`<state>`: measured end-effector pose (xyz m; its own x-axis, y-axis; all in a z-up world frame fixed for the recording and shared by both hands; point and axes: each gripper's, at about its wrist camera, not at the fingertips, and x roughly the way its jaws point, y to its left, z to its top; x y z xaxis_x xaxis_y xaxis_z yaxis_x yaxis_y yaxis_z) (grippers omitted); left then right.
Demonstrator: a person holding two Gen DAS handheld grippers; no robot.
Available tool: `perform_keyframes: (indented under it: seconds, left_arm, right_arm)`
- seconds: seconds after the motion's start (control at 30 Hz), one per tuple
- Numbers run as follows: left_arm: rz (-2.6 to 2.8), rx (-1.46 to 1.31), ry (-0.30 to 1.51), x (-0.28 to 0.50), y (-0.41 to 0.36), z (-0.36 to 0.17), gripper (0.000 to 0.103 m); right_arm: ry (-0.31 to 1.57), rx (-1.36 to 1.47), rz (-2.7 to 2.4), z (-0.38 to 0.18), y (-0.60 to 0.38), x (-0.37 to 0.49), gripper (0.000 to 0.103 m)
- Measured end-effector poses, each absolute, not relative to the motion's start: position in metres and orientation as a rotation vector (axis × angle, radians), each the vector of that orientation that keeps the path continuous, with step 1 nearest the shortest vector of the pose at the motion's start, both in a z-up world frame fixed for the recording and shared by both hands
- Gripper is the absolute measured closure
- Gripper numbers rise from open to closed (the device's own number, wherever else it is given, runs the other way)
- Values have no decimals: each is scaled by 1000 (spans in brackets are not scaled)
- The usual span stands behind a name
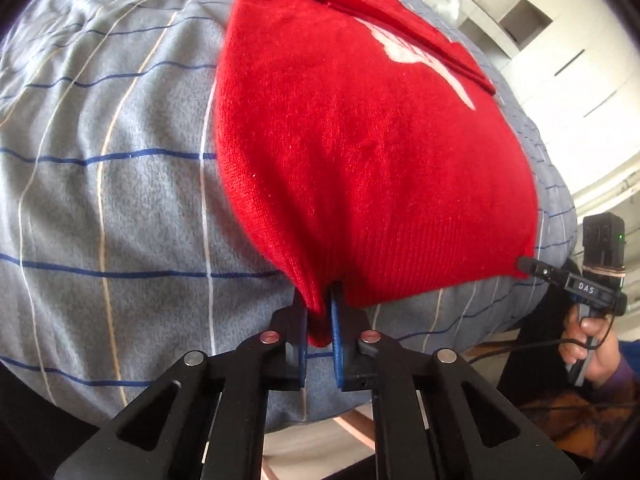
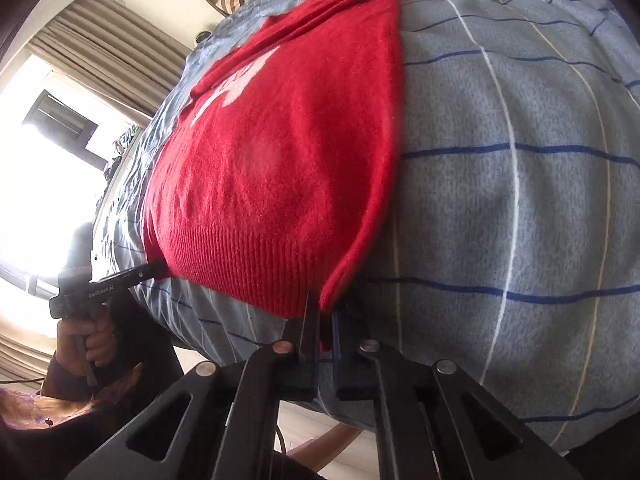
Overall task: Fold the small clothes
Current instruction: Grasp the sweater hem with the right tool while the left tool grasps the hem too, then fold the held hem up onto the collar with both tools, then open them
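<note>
A red knitted sweater (image 1: pixel 360 152) with a white pattern lies flat on the bed, hem toward me; it also shows in the right wrist view (image 2: pixel 280 160). My left gripper (image 1: pixel 320 320) is shut on the hem's left corner, which bunches between the fingers. My right gripper (image 2: pixel 326 312) is shut on the hem's right corner. Each gripper shows in the other's view at the opposite hem corner: the right one (image 1: pixel 532 266), the left one (image 2: pixel 154 270). The sleeves look folded in across the top.
The bed has a grey sheet (image 1: pixel 100 200) with blue and white stripes, also seen in the right wrist view (image 2: pixel 520 180). White cabinets (image 1: pixel 560 60) stand to the right. A bright window with curtains (image 2: pixel 60 140) is at the left. The bed's near edge is just beneath both grippers.
</note>
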<state>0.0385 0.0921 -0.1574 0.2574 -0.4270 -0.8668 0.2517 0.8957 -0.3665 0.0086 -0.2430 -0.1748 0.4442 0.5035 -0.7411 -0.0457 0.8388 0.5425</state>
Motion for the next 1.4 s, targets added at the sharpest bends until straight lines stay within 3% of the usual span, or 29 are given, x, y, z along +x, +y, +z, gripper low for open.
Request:
perform_keyframes:
  seconds: [0.33,0.57,0.73,0.97,1.03,1.07,1.1,1.17,1.2,1.33,1.4]
  left_arm:
    - [-568,-400,999,48,110,-87,99]
    - [-540,-385,832,162,93,-40,99]
    - [-456,-360,875,266,84,-49,99]
    - [-339,-312,975,365,64,-94,99]
    - [-278,-303,990,381,64,-104,94]
    - [-240,-309,992,388,67,-107,87]
    - [-221,-331,990,392,72,-107,66]
    - [-195,-375,942,390,83,-100,37]
    - [-190,-376,910,386,87,-95,32]
    - [-235,-303,868,362,89,-81,32]
    - [-289,-247,858,338,82,-77,22]
  right_arm:
    - [828,576,392,-104,-262,9,98]
    - [634,491,324,-44,-282,116,98]
    - [605,467,262,-35,-303,220,98]
    - [703,508,190,-80,-330,340,98]
    - [738,550,181,-97,-334,358,96]
    - [747,565,163,-103,-336,364,92]
    - [748,577,152,-107,-339,368,87]
    - [722,595,154,-105,-343,366,67]
    - [708,592,165,-100,-344,363,66]
    - [689,466,231,-75,-327,336,66]
    - [705,375,314,-65,-308,317,66]
